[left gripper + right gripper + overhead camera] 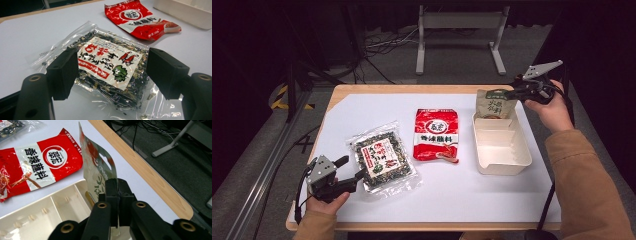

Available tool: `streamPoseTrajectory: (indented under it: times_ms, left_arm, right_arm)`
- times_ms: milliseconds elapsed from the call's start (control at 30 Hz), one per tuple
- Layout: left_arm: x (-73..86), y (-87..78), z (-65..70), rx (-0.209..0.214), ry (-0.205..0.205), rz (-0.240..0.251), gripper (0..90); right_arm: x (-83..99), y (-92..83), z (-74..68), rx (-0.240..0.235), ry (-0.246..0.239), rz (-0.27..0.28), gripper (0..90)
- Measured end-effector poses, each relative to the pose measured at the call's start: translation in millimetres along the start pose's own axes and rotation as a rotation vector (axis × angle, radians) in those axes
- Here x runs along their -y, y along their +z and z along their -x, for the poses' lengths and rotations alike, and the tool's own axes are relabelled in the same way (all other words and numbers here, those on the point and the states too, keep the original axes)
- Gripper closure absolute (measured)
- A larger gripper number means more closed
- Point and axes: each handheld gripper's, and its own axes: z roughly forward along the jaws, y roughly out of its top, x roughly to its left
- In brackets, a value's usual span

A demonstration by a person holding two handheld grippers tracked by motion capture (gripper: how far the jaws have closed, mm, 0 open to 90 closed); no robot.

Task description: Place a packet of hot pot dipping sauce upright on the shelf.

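At upper right, the right hand-held gripper (pixel 518 93) pinches a green pouch (pixel 495 104) standing in the tray (pixel 502 165), apparently not yet released. Lower left, the left hand-held gripper (pixel 353 170) gapes around the seaweed bag (pixel 381 156); the red packet (pixel 436 134) waits mid-tabletop.

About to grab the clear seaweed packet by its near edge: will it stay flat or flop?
The seaweed packet will probably flop: its clear film is thin and wrinkled beyond the filling. It looks light, as the contents are dry flakes. The glossy film may slip between the left tool pads, so grip deep past the seam.
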Motion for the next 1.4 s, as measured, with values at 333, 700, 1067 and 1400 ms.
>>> streamPoseTrajectory:
  times_ms: [333,700,1067,1400]
  left_arm:
    - [-3.1,5.4,-0.1,0.015,0.009,-0.002,27.0]
    - [-9.5,13.8,2.2,0.047,0.023,0.011,26.9]
    - [-12.8,17.3,5.1,0.06,0.043,0.009,26.8]
    - [-14.0,16.3,7.8,0.06,0.046,0.012,26.4]
  right_arm:
    - [-9.7,-15.4,-13.6,0.016,0.019,0.095,56.3]
    - [-28.0,-49.0,-57.6,0.04,-0.006,0.22,47.0]
    - [-24.5,-56.7,-95.0,-0.059,0.22,0.273,43.4]
    - [-23.6,-38.0,-122.4,-0.105,0.277,0.27,40.0]
